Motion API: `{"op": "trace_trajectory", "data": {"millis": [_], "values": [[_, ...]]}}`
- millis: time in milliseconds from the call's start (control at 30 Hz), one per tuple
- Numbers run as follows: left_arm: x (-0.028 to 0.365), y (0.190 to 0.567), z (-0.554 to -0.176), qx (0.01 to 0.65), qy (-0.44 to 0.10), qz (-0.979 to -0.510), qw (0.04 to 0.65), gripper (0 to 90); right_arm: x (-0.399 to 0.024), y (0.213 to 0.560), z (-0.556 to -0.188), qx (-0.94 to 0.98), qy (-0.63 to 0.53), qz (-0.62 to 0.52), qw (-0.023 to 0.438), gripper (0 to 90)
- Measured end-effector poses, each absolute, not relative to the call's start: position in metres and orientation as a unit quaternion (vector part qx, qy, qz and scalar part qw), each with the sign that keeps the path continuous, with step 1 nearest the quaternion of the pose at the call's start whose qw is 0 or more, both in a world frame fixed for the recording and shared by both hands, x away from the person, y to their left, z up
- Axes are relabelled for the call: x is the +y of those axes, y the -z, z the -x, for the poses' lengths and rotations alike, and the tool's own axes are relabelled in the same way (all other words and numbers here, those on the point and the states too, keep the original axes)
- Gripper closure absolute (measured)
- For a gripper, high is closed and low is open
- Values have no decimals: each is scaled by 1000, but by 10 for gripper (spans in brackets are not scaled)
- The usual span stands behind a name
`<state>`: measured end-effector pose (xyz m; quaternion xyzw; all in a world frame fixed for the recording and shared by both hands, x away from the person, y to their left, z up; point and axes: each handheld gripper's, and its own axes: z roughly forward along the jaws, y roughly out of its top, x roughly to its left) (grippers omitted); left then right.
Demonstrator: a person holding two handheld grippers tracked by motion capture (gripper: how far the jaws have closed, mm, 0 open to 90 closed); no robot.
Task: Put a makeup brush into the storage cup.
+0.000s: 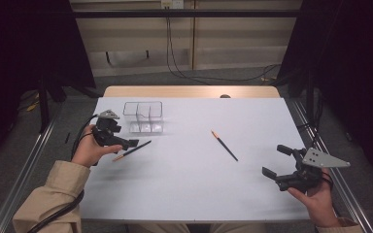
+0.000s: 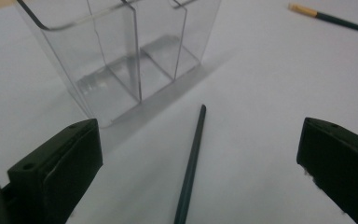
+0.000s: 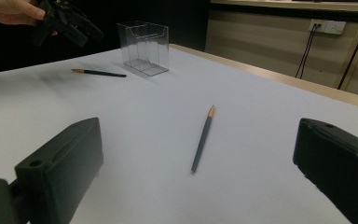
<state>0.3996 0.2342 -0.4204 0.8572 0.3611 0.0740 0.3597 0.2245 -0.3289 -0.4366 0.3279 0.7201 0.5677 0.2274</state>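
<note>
Two pencils are seen flat on the white table (image 1: pixel 184 194), none in the clear divided holder (image 1: pixel 143 117) yet, so pretty much everything is left to do. The near pencil (image 1: pixel 132 151) is lined up between the wide-open jaws of the left gripper (image 1: pixel 126 143), just beside the holder. The other pencil (image 1: pixel 224 145) lies mid-table, faced by the right gripper (image 1: pixel 276 161), jaws spread, nothing gripped.
</note>
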Motion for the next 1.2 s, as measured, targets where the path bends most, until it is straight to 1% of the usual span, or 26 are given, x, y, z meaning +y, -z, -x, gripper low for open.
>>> {"op": "trace_trajectory", "data": {"millis": [133,200,233,333,433,533,567,633,800,867,933,1133,1167,1200], "values": [[231,424,-401,363,-51,-873,320,16,-328,437,-225,722,-567,-326,226,13],[230,424,-402,349,-52,-886,300,28,-328,437,-225,722,-567,-326,226,13],[229,424,-401,348,-48,-889,294,48,-328,437,-225,722,-567,-326,226,13],[227,423,-402,345,-49,-896,274,59,-328,437,-225,722,-566,-326,226,13],[226,422,-404,338,-46,-904,259,108,-328,437,-225,723,-566,-325,226,13],[224,422,-405,340,-38,-908,243,137,-328,437,-225,723,-566,-325,226,13],[223,422,-405,339,-37,-910,236,164,-328,437,-225,723,-567,-325,226,13],[222,422,-406,335,-34,-915,222,174,-328,437,-225,723,-567,-325,226,13],[221,421,-407,326,-22,-923,201,275,-328,437,-225,723,-566,-325,225,13],[221,423,-406,324,-18,-926,193,335,-328,437,-225,724,-566,-324,225,13],[220,424,-406,320,-16,-930,177,347,-328,437,-225,724,-566,-324,224,13],[219,429,-407,316,-16,-937,147,454,-328,437,-225,724,-567,-324,223,13],[219,430,-407,314,-16,-939,142,454,-328,437,-225,724,-567,-324,223,13],[219,432,-407,315,-15,-939,139,480,-328,437,-225,724,-566,-324,224,13]]}}
